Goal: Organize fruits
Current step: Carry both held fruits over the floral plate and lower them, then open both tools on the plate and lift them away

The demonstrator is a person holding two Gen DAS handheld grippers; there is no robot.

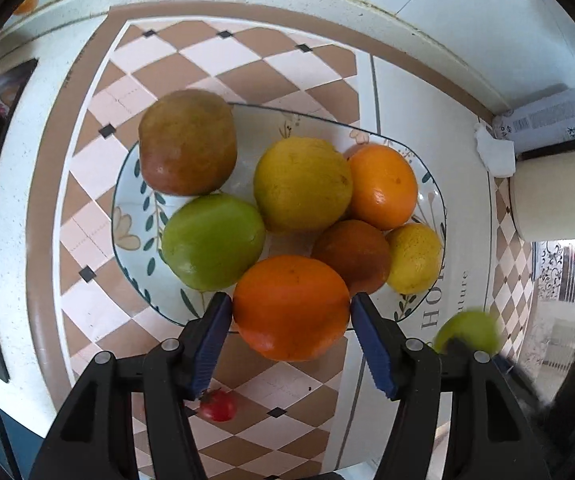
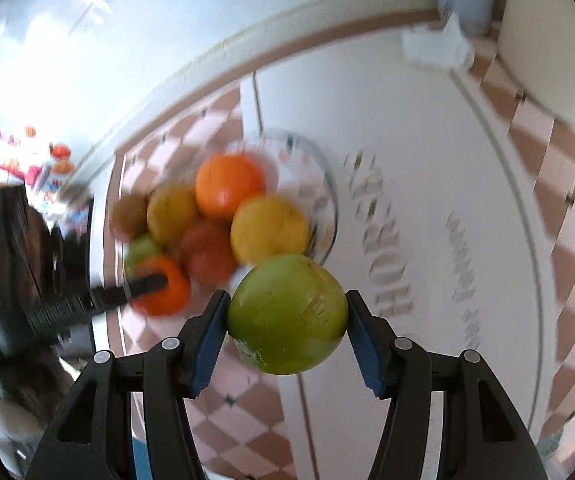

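A floral plate [image 1: 135, 216] on the checked tablecloth holds several fruits: a brown-green one [image 1: 187, 142], a green one [image 1: 212, 240], a yellow one [image 1: 302, 184], an orange one [image 1: 383, 186], a dark red-brown one [image 1: 353, 254] and a small yellow one [image 1: 415, 258]. My left gripper [image 1: 290, 312] is shut on an orange [image 1: 290, 306] at the plate's near rim. My right gripper [image 2: 286, 314] is shut on a green fruit [image 2: 287, 314], held in front of the plate [image 2: 323, 200]. That green fruit also shows blurred in the left wrist view [image 1: 467, 330].
A small red tomato [image 1: 218, 405] lies on the cloth under my left gripper. A cream roll [image 1: 555, 196], a grey spray can [image 1: 543, 118] and a crumpled tissue [image 1: 493, 152] stand at the right against the wall. The right wrist view is motion-blurred.
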